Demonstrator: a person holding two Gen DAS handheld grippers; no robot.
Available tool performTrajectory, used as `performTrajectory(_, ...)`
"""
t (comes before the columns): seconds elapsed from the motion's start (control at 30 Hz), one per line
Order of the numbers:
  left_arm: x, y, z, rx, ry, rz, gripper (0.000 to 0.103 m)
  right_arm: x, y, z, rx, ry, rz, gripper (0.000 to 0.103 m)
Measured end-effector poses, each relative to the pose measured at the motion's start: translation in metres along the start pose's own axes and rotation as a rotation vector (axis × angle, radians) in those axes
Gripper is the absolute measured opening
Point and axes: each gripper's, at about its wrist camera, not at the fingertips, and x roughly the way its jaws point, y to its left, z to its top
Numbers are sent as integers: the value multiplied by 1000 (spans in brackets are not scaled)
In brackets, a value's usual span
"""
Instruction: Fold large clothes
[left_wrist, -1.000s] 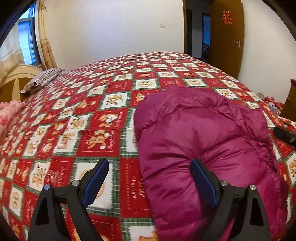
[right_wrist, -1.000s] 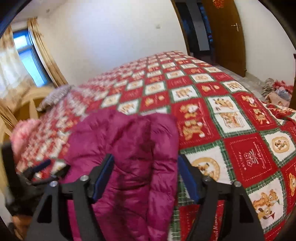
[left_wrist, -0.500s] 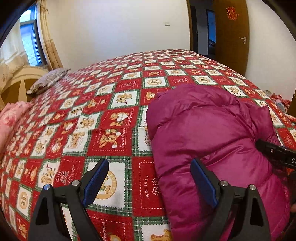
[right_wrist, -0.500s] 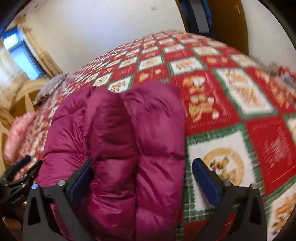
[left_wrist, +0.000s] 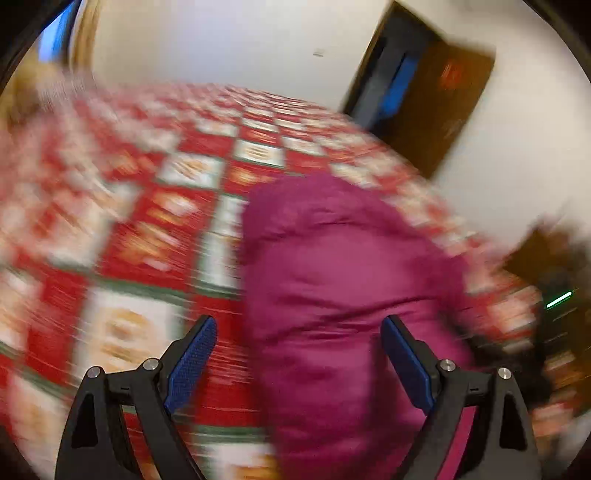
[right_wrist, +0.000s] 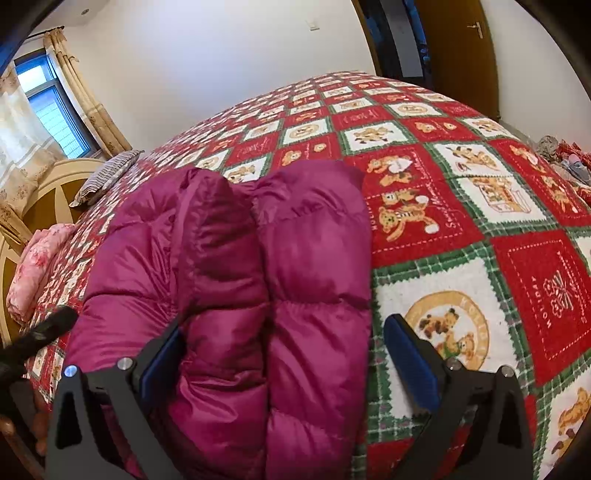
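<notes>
Blurring left view, both tools (left_wrist: 297, 363) (right_wrist: 282, 363) apart (right just widened), straddling jacket (right_wrist: 236, 280), near edge cut off.

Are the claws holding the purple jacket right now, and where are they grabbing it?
No, nothing is held. Both claws are open. The right claw sits around the jacket without pinching it, and the left claw hangs open at its left edge.

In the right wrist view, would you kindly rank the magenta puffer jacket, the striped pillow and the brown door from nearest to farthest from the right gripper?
1. Magenta puffer jacket, between the right gripper fingers.
2. Striped pillow, far left, by the headboard.
3. Brown door, top right, beyond the bed.
</notes>
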Motion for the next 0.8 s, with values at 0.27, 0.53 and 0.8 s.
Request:
performTrajectory(0.27, 38, 6, -11, -102, 60, -70, 99, 3, 2, 0, -11, 5, 22, 102)
performTrajectory(0.53, 36, 15, -18, -72, 61, -164, 89, 0, 28, -6, -32, 67, 65, 57)
performTrajectory(0.8, 12, -4, -23, -51, 49, -214, 64, -44, 43, -18, -12, 30, 47, 33)
